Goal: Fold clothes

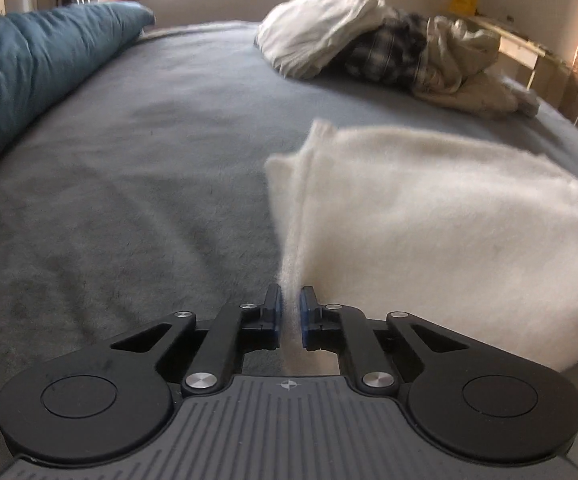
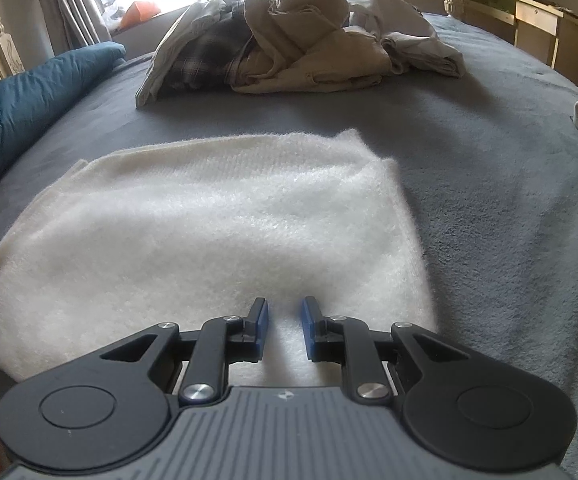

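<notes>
White, fuzzy knitted garment (image 2: pixel 209 240) lies folded flat on the grey fleece bed cover (image 1: pixel 129 200), near the front edge of the bed. At its left edge the left gripper (image 1: pixel 290 304) is clenched on a thin fold of the fuzzy fabric, which rises between the blue pads (image 1: pixel 277 312) and fills the narrow slot between them. At the near edge, further right, the right gripper (image 2: pixel 285 326) has its black fingers narrowly parted over the white knit; fabric shows in the gap, but whether the pads pinch it I cannot tell. Far across the bed sits a loose heap of unfolded clothes (image 2: pixel 289 48): cream, beige and dark plaid pieces tumbled together. A long teal pillow (image 1: pixel 29 68) lies along the left side. A pale wooden desk (image 2: pixel 537 16) stands at the far right, by the wall.
</notes>
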Action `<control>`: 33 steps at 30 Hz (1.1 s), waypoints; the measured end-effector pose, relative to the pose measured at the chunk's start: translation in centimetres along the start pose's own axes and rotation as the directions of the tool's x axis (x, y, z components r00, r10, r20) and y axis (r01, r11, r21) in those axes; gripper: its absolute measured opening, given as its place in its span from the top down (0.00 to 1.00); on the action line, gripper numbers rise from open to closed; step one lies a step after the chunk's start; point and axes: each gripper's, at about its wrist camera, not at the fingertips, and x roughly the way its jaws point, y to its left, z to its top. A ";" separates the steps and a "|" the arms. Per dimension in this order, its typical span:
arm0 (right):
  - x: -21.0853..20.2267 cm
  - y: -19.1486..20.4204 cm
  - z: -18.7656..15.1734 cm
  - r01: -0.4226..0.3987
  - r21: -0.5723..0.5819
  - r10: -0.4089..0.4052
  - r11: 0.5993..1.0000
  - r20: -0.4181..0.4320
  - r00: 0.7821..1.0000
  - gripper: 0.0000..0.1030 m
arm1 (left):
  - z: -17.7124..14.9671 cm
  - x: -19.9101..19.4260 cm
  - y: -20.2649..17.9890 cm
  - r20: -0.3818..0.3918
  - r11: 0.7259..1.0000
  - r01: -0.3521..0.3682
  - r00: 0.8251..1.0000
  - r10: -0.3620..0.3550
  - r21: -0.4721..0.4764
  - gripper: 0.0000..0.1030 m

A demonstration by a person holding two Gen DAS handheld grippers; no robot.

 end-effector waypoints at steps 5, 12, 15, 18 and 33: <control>0.1 0.0 0.1 0.006 -0.005 -0.006 1.000 -0.003 1.000 0.81 | 1.1 0.3 0.7 -0.032 0.999 0.048 0.998 -0.049 -0.020 0.88; 0.1 0.1 -0.1 0.005 -0.002 -0.005 1.000 0.004 1.000 0.81 | 4.0 0.7 0.3 0.050 0.999 0.039 0.998 -0.040 0.010 0.80; 0.0 0.1 -0.2 0.006 -0.001 -0.006 1.000 0.007 1.000 0.81 | 5.3 2.4 -0.4 0.056 0.999 0.024 0.998 -0.026 0.040 0.80; 0.0 0.1 -0.2 0.007 -0.002 -0.007 1.000 0.007 1.000 0.81 | 6.1 4.3 -1.0 0.052 0.998 0.004 0.999 -0.007 0.059 0.80; 0.1 0.3 -0.1 0.017 -0.018 -0.017 1.000 0.000 1.000 0.80 | 6.3 3.8 -2.0 0.173 0.996 -0.064 0.984 0.051 0.069 0.93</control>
